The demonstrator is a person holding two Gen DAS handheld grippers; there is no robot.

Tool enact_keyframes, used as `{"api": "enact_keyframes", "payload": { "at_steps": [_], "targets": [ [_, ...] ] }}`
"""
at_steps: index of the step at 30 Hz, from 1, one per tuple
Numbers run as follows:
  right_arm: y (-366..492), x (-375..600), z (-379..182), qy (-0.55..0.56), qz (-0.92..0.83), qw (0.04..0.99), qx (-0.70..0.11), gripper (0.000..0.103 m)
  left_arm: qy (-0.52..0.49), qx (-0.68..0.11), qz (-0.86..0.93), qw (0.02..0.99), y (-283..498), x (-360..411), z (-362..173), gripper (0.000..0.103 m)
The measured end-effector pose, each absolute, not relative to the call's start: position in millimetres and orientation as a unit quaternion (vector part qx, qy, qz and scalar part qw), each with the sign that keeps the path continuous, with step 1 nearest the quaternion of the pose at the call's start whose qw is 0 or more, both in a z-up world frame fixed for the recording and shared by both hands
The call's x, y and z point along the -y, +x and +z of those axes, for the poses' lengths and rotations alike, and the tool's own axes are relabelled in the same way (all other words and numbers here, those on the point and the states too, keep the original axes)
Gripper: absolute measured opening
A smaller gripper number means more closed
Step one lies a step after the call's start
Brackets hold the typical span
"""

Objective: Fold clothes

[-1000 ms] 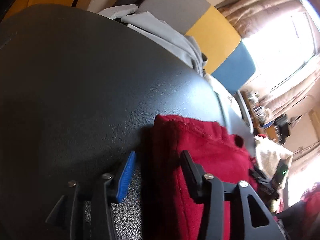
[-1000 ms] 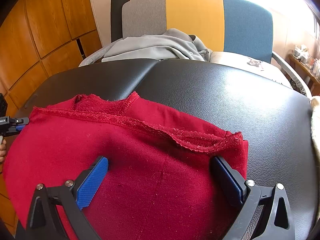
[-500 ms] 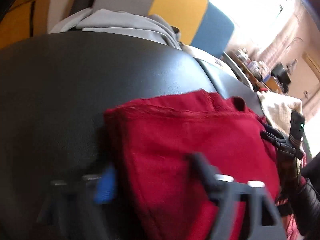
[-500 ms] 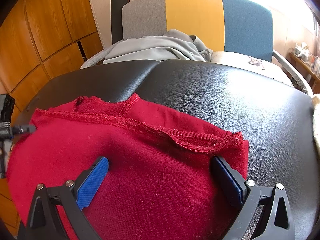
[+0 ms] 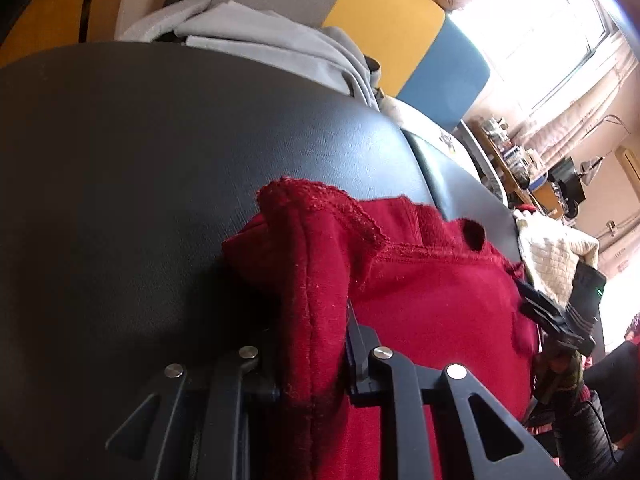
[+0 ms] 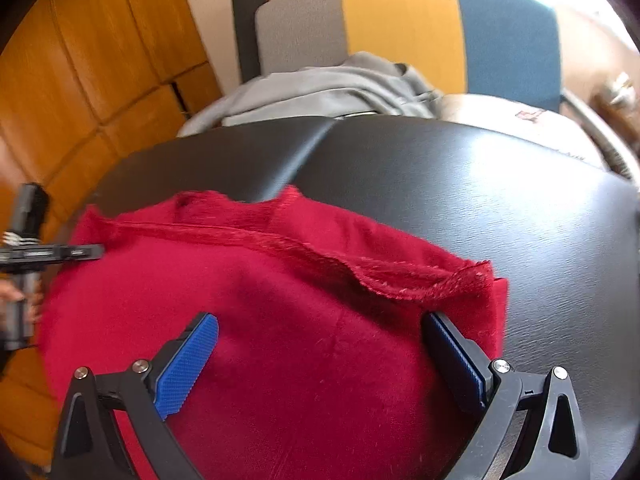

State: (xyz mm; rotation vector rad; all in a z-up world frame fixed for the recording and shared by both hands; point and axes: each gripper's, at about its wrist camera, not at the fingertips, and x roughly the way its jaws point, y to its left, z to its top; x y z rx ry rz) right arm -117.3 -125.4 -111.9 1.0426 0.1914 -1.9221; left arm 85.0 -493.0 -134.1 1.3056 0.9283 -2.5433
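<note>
A red knit garment (image 6: 304,320) lies folded on the black leather table (image 6: 500,184), its raw hem running across the far side. My right gripper (image 6: 320,360) hovers open over its near right part, with blue pads (image 6: 188,364) spread wide on either side of the cloth. My left gripper (image 5: 312,352) is shut on the garment's left edge (image 5: 316,280), which rises in a bunched ridge between the black fingers. In the right wrist view the left gripper (image 6: 52,254) shows at the garment's left corner. In the left wrist view the right gripper (image 5: 560,320) sits at the garment's far side.
A grey garment (image 6: 328,88) is draped on a chair with a grey, yellow and blue back (image 6: 404,28) behind the table. A cream quilted cloth (image 5: 556,256) lies past the table's right end. Wooden cabinet doors (image 6: 100,60) stand to the left.
The left gripper has gone from open beside the garment's left edge to shut on it, and the edge now stands bunched up. The right gripper stays open over the cloth.
</note>
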Motion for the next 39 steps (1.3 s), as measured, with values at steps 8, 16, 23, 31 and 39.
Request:
{"api": "enact_keyframes", "payload": {
  "at_steps": [8, 16, 23, 31, 39],
  "targets": [
    [-79, 93, -86, 0.425, -0.728, 0.522, -0.132, 0.103, 0.439, -0.302, -0.841, 0.093, 94, 513, -122, 0.020],
    [-59, 129, -77, 0.403, -0.673, 0.580, -0.219, 0.103, 0.446, -0.320, -0.830, 0.096, 91, 520, -128, 0.021],
    [-77, 142, -127, 0.445, -0.655, 0.559, -0.246, 0.103, 0.447, -0.327, -0.828, 0.086, 102, 518, -129, 0.021],
    [-60, 136, -130, 0.436, -0.697, 0.528, -0.213, 0.103, 0.368, -0.431, -0.824, 0.015, 139, 517, -85, 0.019],
    [-54, 124, -133, 0.421, -0.717, 0.525, -0.183, 0.103, 0.308, -0.474, -0.824, -0.028, 129, 464, -32, 0.017]
  ]
}}
